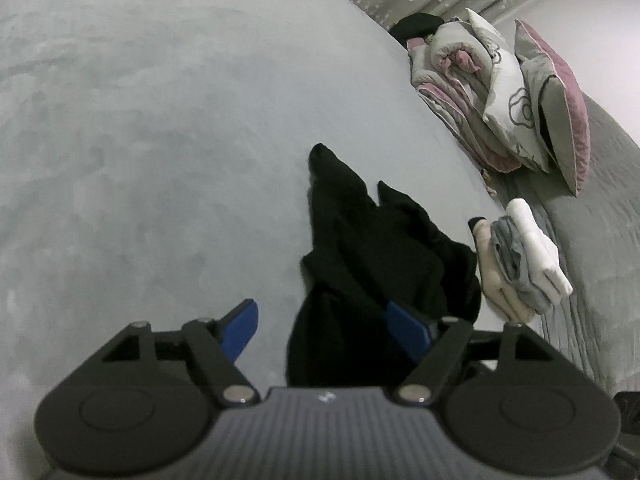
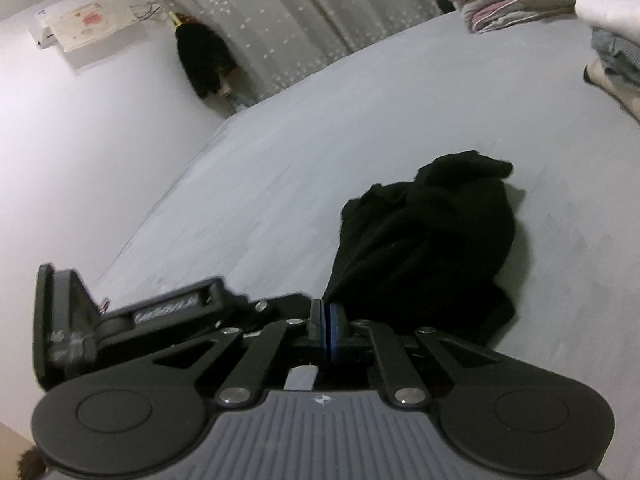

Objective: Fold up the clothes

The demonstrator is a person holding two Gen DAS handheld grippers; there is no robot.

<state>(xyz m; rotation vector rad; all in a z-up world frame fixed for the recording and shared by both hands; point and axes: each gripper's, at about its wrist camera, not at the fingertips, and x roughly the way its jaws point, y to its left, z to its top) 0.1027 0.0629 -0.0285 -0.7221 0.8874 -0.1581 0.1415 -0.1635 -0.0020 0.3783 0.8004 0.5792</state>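
Note:
A crumpled black garment [image 1: 360, 248] lies on the grey bed sheet [image 1: 160, 140]. My left gripper [image 1: 324, 330] stands open over its near end. The cloth lies between the blue pads [image 1: 240, 328], and the left pad stands clear of it with bare sheet between. In the right wrist view the same black garment [image 2: 432, 240] bunches up just ahead of my right gripper [image 2: 328, 320]. Its blue pads are pressed together, and an edge of the black cloth runs up into them.
A small stack of folded clothes [image 1: 520, 264], white, grey and cream, sits right of the garment. Behind it are pillows [image 1: 552, 108] and a rolled quilt [image 1: 452, 80]. A curtain [image 2: 300, 20] and wall lie beyond the bed's far edge. Bare sheet spreads to the left.

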